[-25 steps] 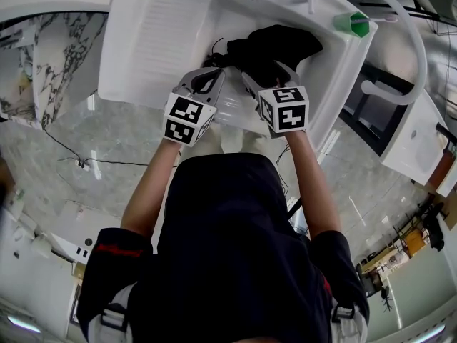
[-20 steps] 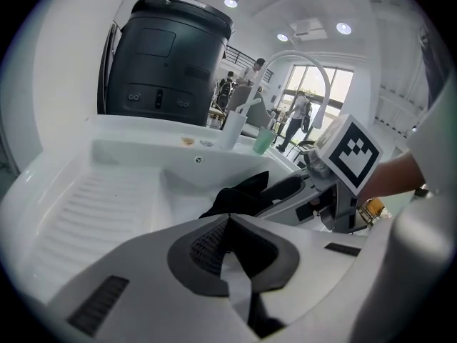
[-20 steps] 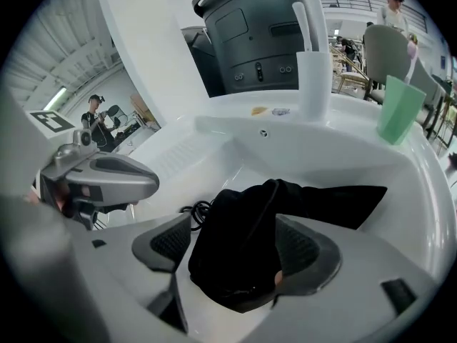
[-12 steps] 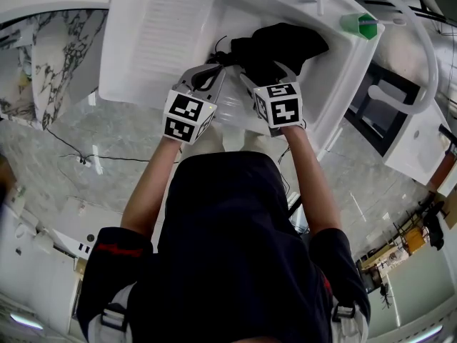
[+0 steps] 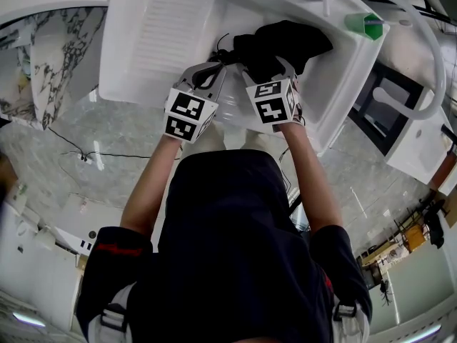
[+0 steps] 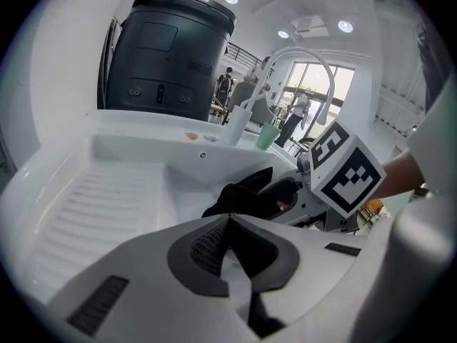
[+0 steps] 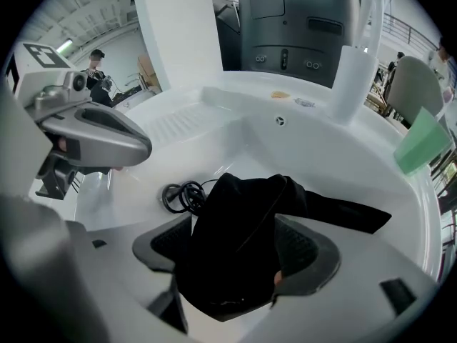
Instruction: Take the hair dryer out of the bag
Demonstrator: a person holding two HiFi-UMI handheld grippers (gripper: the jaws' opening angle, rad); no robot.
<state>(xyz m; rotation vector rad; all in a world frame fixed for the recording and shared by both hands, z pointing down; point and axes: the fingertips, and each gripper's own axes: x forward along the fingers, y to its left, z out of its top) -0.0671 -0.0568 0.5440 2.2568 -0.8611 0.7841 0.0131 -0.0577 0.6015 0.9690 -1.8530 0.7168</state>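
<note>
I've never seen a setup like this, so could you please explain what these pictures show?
There is no robot: a person holds a gripper in each hand; the marker cubes are part of them. One picture is from a camera on the person's head, looking down; two ride on the grippers. Below is a white sink holding a black bag and a coiled black cord. The right gripper has its fingers closed on the bag. The left gripper is shut beside it; whether it pinches fabric I cannot tell. No hair dryer shows.
</note>
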